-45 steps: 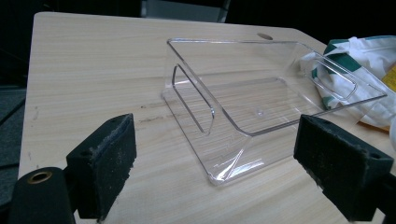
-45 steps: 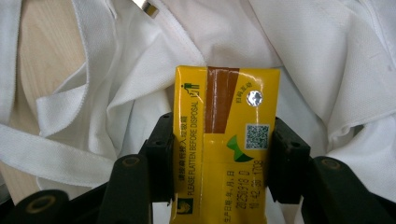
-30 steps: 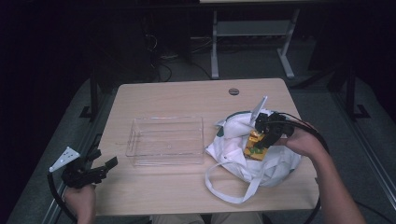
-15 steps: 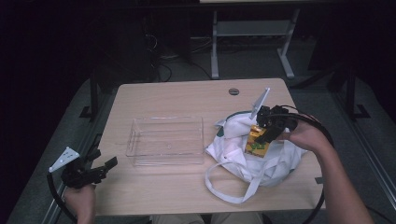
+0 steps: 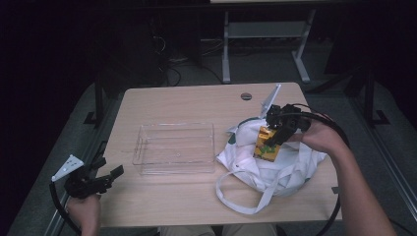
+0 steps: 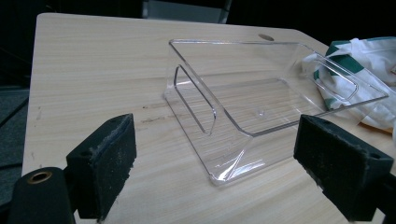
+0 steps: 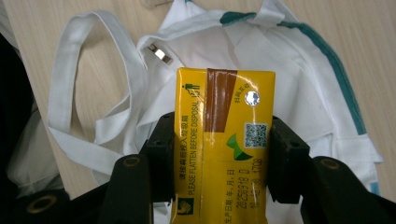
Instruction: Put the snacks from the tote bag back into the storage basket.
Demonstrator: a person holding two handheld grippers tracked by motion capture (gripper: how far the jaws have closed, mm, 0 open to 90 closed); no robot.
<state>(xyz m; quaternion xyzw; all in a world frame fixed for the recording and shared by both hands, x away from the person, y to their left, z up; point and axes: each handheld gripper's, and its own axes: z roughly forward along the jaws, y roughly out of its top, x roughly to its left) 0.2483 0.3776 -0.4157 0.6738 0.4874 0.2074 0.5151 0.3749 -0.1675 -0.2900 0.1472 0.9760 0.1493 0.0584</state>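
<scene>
Yellow carton [image 7: 223,140]: clamped by its narrow sides in the right gripper [image 5: 275,132] jaws, held above the bag [image 5: 275,164], clear of the cloth.
Left gripper [image 5: 101,179]: jaws wide apart, nothing between them, waiting at the surface [image 5: 187,103] edge, aimed at the tray [image 5: 174,147].
Tray: clear plastic, bare, beside the bag — likely where the carton goes.

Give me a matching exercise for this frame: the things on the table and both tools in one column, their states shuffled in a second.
Things:
1. yellow drink carton
2. clear plastic tray
3. white cloth bag
4. left tool

States:
A. open, holding nothing, at the table's near left edge
B. lies crumpled on the table's right side, straps loose
C. clamped in the right tool, held above the bag
D. stands empty at mid-table

Pairs: 1-C, 2-D, 3-B, 4-A
</scene>
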